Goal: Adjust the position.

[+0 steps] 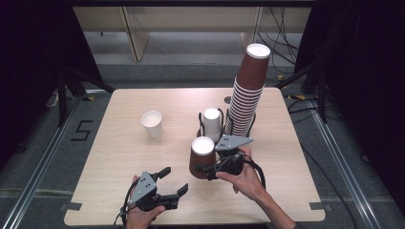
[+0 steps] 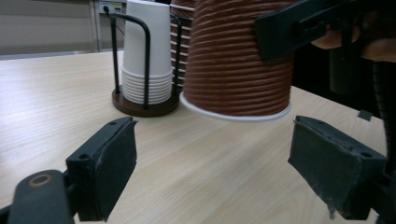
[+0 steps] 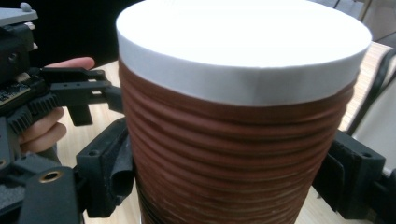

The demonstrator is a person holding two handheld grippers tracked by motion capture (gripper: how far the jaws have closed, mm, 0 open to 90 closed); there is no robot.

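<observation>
Right gripper (image 1: 206, 168) is clamping the inverted brown ribbed paper cup (image 1: 200, 157), mid-wall, near table centre.

Cup is looking light and thin-walled, crushable; ribs are giving friction, so I'd keep the squeeze gentle and mid-height. Black wire rack of white cups (image 1: 211, 125) is sitting at its 1 o'clock, tall brown stack (image 1: 246, 95) beyond. Left gripper (image 1: 172, 182) is idling half open, empty, at 7 o'clock.
</observation>
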